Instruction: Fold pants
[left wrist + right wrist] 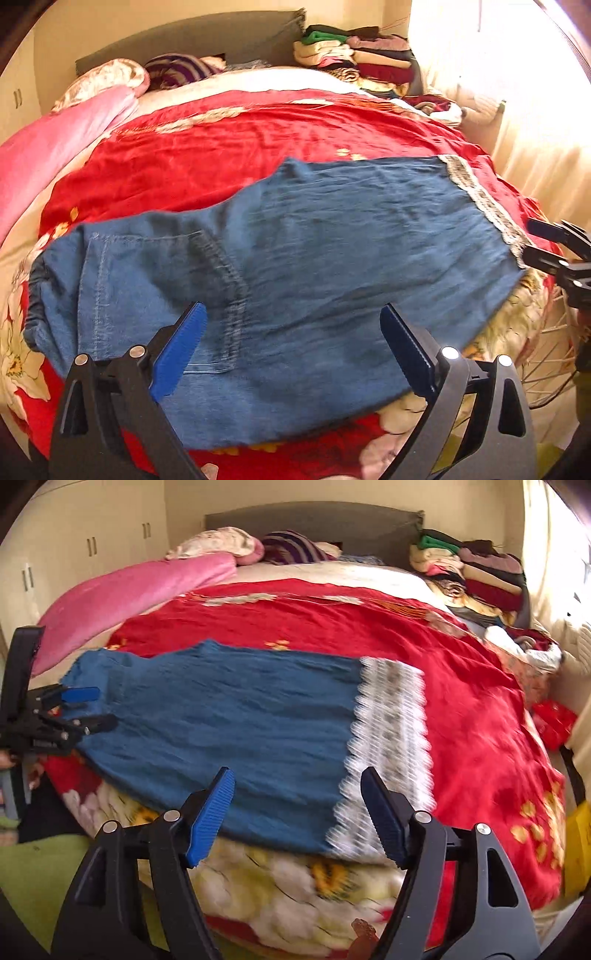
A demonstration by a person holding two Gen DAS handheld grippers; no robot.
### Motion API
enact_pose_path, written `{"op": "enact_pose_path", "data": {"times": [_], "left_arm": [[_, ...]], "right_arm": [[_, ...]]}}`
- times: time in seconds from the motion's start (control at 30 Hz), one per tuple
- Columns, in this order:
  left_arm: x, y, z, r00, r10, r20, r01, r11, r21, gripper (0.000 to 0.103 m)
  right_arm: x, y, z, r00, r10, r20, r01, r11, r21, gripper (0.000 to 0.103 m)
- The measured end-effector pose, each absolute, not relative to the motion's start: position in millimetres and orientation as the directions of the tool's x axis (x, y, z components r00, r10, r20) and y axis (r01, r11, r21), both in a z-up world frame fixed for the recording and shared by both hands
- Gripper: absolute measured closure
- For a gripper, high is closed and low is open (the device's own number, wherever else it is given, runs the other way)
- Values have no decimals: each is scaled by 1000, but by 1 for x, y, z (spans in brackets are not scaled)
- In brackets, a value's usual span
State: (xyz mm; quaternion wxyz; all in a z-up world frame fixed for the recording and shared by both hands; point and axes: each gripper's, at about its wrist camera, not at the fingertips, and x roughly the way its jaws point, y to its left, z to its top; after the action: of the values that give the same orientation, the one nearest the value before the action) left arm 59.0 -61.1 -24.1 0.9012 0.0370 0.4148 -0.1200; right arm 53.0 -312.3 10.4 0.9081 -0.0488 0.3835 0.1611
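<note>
The pants [332, 236] lie flat across the near edge of the bed [229, 140], apparently folded leg over leg, lace hem [391, 738] at right. Left gripper [291, 347] and right gripper [297, 812] stand apart, empty. Crosswise folds remain.

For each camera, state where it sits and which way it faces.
Left wrist: on the left gripper, looking down over the waist end of the blue pants toward the headboard; its own open fingers show, and the right gripper at the right edge.
Right wrist: on the right gripper, over the pants' lace hem; its open fingers show, and the left gripper at the left edge.
Shared: pants, red bedspread, clothes pile.
</note>
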Motion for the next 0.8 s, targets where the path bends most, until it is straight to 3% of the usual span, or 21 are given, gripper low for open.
{"op": "enact_pose_path", "data": {"times": [0.1,0.3,0.8], "left_arm": [[57,-71,-33,610,-178,-772,269,963,-10,5],[61,-79,-54,569,-159,-807,282,959,10,4],[51,-83,-17,621,-196,-759,301,954,0,4]], "right_arm": [[63,-300,3,637,270,-722,-341,939,49,31],[75,-299,-36,542,213,-813,-294,954,54,28],[57,-311,21,667,244,-704,-285,957,62,16]]}}
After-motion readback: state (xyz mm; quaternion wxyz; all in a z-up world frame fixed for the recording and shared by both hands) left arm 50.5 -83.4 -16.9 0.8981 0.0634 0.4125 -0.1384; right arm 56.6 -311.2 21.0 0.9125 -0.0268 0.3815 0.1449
